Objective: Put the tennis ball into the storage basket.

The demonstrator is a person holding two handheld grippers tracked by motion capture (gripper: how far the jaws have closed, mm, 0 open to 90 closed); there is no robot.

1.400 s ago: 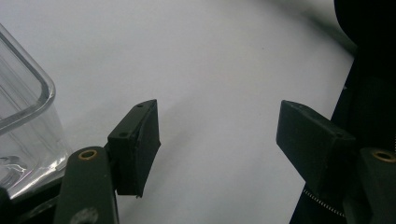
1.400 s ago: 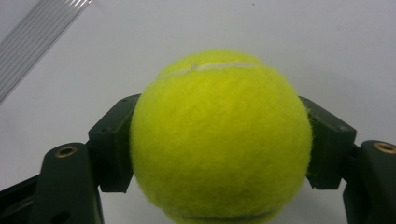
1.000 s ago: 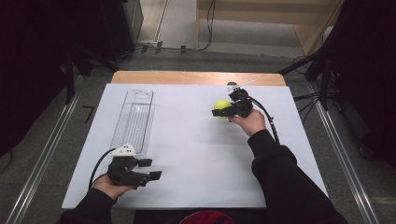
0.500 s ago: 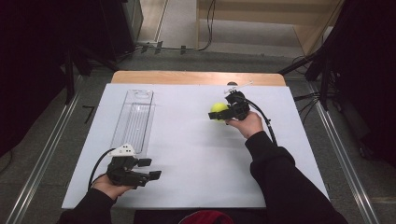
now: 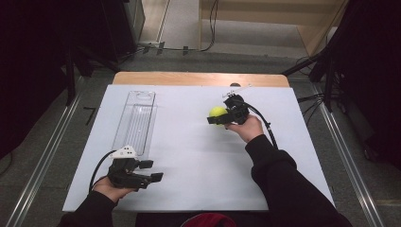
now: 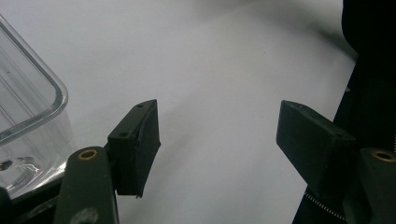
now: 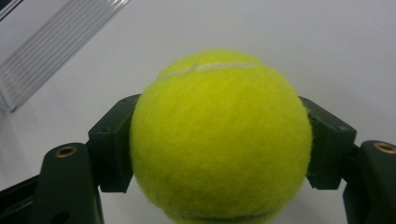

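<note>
A yellow-green tennis ball point(image 5: 217, 112) point(image 7: 219, 140) is clamped between the two black jaws of my right gripper point(image 5: 218, 116) point(image 7: 219, 144), held above the white sheet at the far right of the table. My left gripper point(image 5: 152, 170) point(image 6: 218, 144) rests low near the table's front left edge, its jaws wide apart with bare white sheet between them. A long clear plastic tray point(image 5: 135, 120) point(image 6: 23, 116) lies just beyond the left gripper; its rounded corner shows at the left of the left gripper view.
A white sheet point(image 5: 189, 161) covers the table, with a wooden strip point(image 5: 198, 78) along its far edge. Metal rails point(image 5: 42, 161) run along the floor on both sides. A dark sleeve point(image 6: 373, 70) fills the right edge of the left gripper view.
My right gripper has carried the tennis ball a little to the left and toward the person. The left gripper has stayed put.
</note>
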